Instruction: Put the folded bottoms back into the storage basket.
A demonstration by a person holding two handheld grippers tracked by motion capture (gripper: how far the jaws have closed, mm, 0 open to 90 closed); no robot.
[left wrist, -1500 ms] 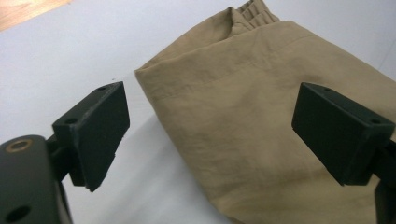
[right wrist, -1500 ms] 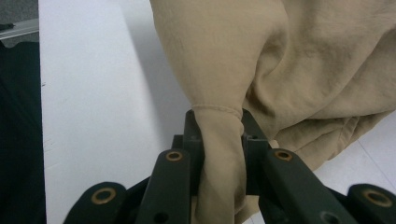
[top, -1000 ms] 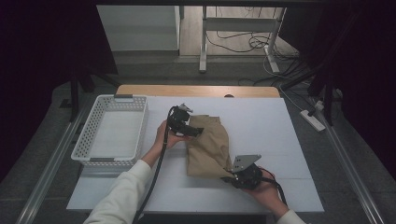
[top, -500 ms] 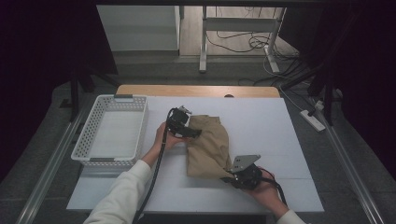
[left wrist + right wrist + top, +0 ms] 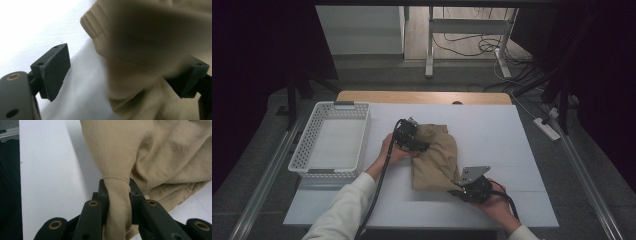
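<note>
A crumpled tan cloth [image 5: 438,156] lies at the middle of the white table [image 5: 512,135]. At its far left corner my left gripper [image 5: 421,146] stands open. In the left gripper view its jaws are wide apart [image 5: 122,75], and a blurred fold of the cloth [image 5: 140,50] sits between them. My right gripper [image 5: 458,186] is at the near right corner of the cloth. There its jaws are shut [image 5: 117,195] on a pinched fold of the tan cloth [image 5: 155,152], which rises from between them.
A white plastic basket [image 5: 328,172] stands empty at the table's left side. A wooden strip [image 5: 422,97] runs along the far edge. Black cables trail from both grippers toward the person. Bare table surface lies to the right of the cloth.
My left gripper has edged slightly toward the cloth and the near side. The right gripper has kept its hold and barely moved.
</note>
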